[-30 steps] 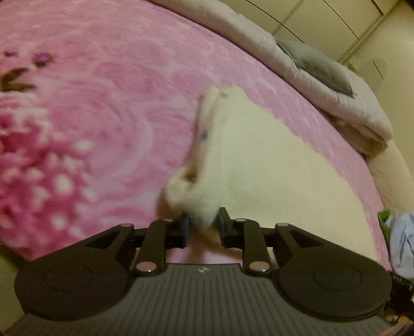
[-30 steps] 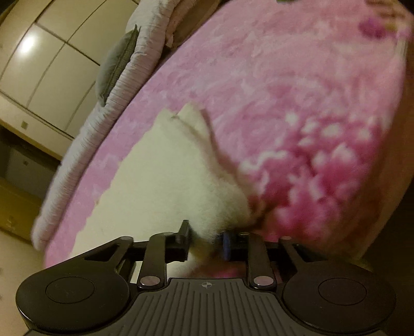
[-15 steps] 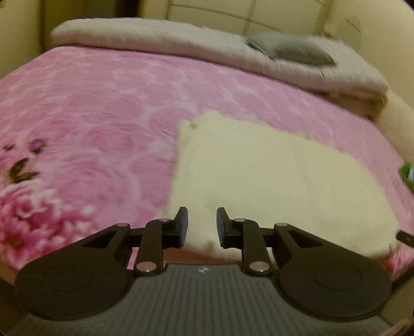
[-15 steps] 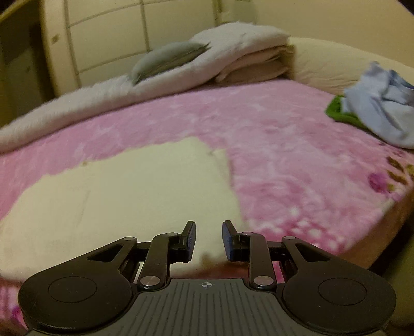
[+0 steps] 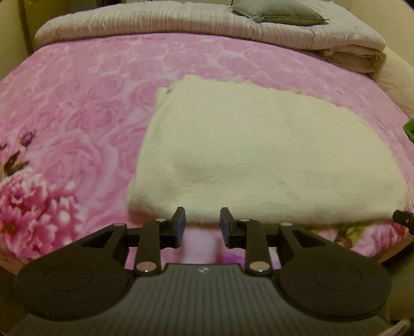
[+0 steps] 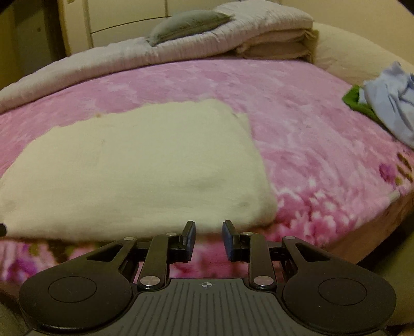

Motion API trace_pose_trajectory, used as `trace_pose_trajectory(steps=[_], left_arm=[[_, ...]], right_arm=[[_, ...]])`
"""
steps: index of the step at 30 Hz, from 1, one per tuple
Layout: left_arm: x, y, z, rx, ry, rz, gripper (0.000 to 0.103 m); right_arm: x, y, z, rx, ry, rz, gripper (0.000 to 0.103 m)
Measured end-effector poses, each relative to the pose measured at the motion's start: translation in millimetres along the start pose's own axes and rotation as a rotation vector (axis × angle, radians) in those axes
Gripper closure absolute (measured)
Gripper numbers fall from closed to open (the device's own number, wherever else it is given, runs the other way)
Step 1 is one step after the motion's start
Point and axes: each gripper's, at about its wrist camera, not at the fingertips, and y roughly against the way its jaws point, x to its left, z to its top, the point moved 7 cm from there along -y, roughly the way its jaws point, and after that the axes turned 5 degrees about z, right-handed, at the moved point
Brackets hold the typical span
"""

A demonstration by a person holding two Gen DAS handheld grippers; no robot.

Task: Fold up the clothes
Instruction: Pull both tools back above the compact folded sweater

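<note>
Presently on view: one cream fleece garment (image 5: 258, 155), folded into a broad rectangle and lying flat on the pink rose-patterned bedspread (image 5: 77, 103); in the left wrist view it fills the centre and right of the frame, in the right wrist view the centre and left, its near edge just short of the bed's front edge in both. Left gripper (image 5: 201, 219), low centre of its frame: its jaws are parted and opening, blue pads facing each other across an empty gap, tips just short of the garment's near fold and not touching it. Right gripper (image 6: 208, 232), low centre of its frame: jaws parted by a similar gap, nothing between them, tips hovering just before the garment's near edge close to its right-hand corner. A dark tip of the other gripper shows at the far right edge of the left view and at the far left edge of the right view, level with the garment's front fold. Grey-white quilt (image 5: 155, 23), rolled along the top of the frame at the far side of the bed, with a grey pillow (image 5: 279, 13) resting on it. Beige folded bedding (image 6: 274, 44) stacked at the quilt's right end. Pale blue crumpled clothing (image 6: 388, 103) lying over a green item (image 6: 357, 102) at the right edge of the right view, well apart from the cream garment. Pale wardrobe panels (image 6: 124, 13) in the upper left behind the bed.
</note>
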Motion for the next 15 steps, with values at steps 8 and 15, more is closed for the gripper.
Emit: trace_pose_trajectory(steps=[8, 15], left_arm=[[-11.9, 23.9, -7.6, -0.020, -0.028, 0.003, 0.073], [-19.3, 44.6, -19.5, -0.034, -0.057, 0.018, 0.072]], right_arm=[[18.2, 18.3, -5.7, 0.009, -0.013, 0.046, 0.074], [22.0, 27.3, -16.5, 0.018, -0.046, 0.067, 0.073]])
